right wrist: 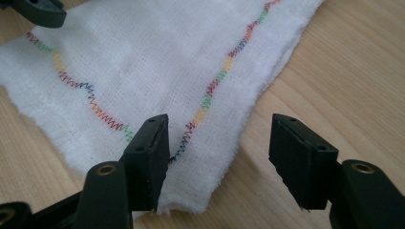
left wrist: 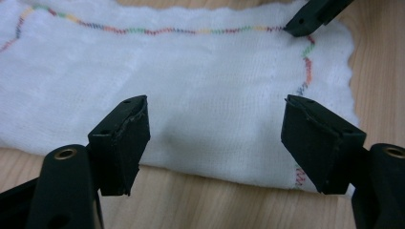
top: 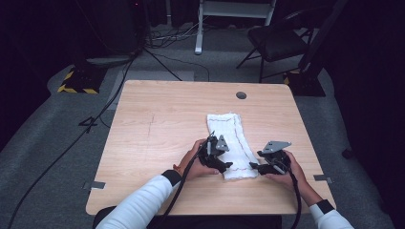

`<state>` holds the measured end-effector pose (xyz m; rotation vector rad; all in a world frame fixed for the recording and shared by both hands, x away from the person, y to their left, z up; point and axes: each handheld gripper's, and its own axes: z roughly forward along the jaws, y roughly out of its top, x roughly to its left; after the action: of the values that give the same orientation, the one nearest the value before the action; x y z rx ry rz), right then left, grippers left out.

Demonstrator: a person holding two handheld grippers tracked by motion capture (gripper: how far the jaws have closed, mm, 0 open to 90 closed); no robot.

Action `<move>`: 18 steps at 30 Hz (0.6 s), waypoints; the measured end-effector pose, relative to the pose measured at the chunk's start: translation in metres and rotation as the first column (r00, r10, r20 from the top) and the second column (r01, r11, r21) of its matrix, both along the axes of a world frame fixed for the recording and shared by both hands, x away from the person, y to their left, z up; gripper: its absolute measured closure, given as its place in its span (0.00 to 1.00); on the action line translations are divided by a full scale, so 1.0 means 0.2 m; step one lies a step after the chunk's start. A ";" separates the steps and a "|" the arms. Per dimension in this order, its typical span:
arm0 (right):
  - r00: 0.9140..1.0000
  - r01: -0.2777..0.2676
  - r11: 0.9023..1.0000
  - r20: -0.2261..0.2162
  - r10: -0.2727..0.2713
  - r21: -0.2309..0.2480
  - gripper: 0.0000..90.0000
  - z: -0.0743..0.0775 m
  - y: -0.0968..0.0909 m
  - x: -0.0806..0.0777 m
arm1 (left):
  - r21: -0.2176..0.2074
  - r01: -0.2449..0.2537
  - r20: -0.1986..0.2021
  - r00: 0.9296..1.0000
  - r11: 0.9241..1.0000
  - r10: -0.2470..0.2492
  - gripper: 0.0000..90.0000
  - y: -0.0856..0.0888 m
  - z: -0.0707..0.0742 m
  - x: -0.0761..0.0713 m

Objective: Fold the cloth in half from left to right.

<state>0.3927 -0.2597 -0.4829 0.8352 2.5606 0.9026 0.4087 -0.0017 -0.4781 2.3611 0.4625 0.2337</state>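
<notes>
Bordering white cloth point(left wrist: 200, 90): rainbow zigzag stitching point(left wrist: 157, 31)

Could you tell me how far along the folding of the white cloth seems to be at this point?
The white cloth with rainbow zigzag stitching already lies as a narrow folded strip on the wooden table. The left gripper and right gripper stand open at its near end, holding nothing. What seems left is gripping that end and folding the strip over toward its far end.

Chair point(top: 277, 40), cables point(top: 119, 86), table point(top: 157, 124).
</notes>
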 end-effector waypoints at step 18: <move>0.997 -0.053 0.997 -0.058 0.056 0.047 0.53 -0.02 0.05 -0.09 | 0.035 0.013 -0.068 0.998 0.999 -0.011 0.29 0.10 -0.07 -0.04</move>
<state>0.3752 -0.2489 -0.4863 0.8199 2.6344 0.9697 0.4001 0.0183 -0.4917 2.4112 0.4798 0.1580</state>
